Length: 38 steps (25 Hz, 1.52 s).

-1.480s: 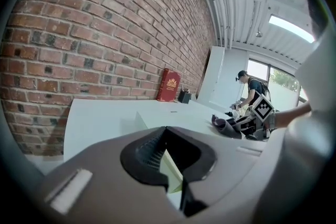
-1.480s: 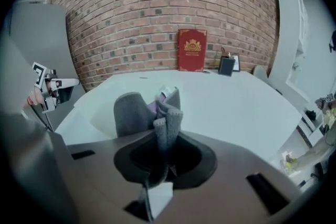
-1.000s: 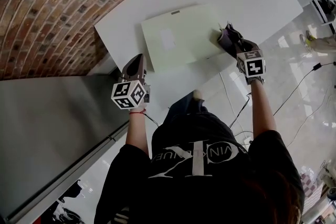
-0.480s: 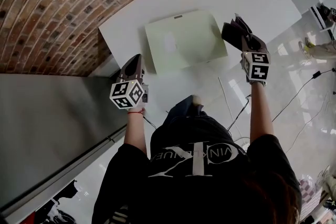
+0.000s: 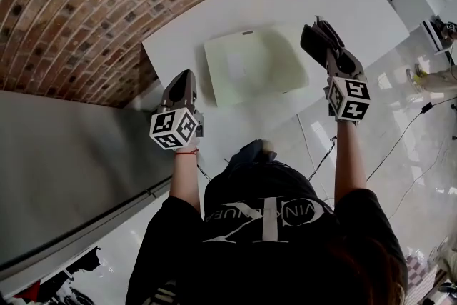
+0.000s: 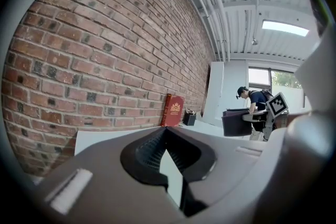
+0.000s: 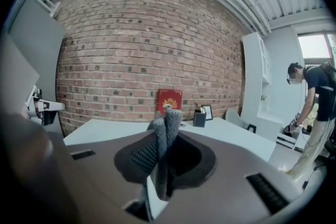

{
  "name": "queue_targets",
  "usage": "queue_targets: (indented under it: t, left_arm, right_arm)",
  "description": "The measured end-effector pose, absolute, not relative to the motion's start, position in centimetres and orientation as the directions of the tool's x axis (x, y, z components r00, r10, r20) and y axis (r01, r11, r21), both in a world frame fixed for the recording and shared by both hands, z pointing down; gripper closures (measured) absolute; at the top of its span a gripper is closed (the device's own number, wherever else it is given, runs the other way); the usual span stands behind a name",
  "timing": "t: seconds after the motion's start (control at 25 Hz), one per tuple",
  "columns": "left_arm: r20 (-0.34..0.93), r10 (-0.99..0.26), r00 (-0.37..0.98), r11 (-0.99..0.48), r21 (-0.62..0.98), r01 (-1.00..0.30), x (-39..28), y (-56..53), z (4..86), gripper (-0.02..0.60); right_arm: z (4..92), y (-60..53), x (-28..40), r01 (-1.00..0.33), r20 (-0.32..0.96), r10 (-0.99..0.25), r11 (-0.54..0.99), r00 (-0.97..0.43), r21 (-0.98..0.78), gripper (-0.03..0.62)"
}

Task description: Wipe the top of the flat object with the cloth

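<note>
Right gripper (image 7: pixel 160 165): I find its jaws clamped on the grey knitted cloth (image 7: pixel 164 131), up near the white table's (image 5: pixel 207 21) 3 o'clock edge. The pale green flat rectangular board (image 5: pixel 253 66) lies mid-table, at the cloth's 9 o'clock. Left gripper (image 6: pixel 167 150): jaws together, empty.

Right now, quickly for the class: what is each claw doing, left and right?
Left claw: closed, nothing in it.
Right claw: closed on the grey cloth.
</note>
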<state>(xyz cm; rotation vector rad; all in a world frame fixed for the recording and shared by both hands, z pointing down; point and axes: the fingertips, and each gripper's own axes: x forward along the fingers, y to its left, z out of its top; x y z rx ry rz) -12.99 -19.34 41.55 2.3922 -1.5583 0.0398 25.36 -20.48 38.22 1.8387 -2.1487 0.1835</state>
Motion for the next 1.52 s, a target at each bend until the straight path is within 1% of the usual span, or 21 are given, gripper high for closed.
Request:
queue_targets:
  t: [0.16, 0.32, 0.44, 0.8, 1.16, 1.52]
  left_arm:
    - [0.137, -0.904, 0.405, -0.372, 0.218, -0.902, -13.0, -19.5, 39.6, 0.571]
    - [0.103, -0.915, 0.389, -0.354, 0.253, -0.9, -13.3, -19.9, 38.0, 0.571]
    - [0.08, -0.921, 0.38, -0.352, 0.243, -0.904, -13.4, -19.9, 36.8, 0.571]
    - [0.048, -0.936, 0.35, -0.337, 0.176, -0.925, -14.0, -20.0, 34.1, 0.571]
    - [0.011, -0.943, 0.333, -0.326, 0.173, -0.929, -14.2, -20.1, 32.1, 0.571]
    - [-0.001, -0.945, 0.328, -0.323, 0.174, -0.93, -14.0, -20.5, 31.3, 0.571]
  right_arm:
    - [36.8, -20.5, 24.2, -0.979, 0.279, -0.948, 0.185, -0.155, 0.088, 0.543]
    - [35.4, -20.6, 23.2, -0.975, 0.245, -0.953, 0.206, -0.18, 0.083, 0.544]
    - [34.4, -20.7, 22.6, -0.973, 0.224, -0.955, 0.218, -0.195, 0.081, 0.545]
    - [32.5, -21.0, 21.5, -0.97, 0.172, -0.96, 0.233, -0.219, 0.07, 0.545]
    - [30.8, -21.2, 21.0, -0.968, 0.123, -0.965, 0.241, -0.232, 0.062, 0.544]
    - [30.0, -21.4, 21.0, -0.968, 0.108, -0.966, 0.244, -0.237, 0.062, 0.544]
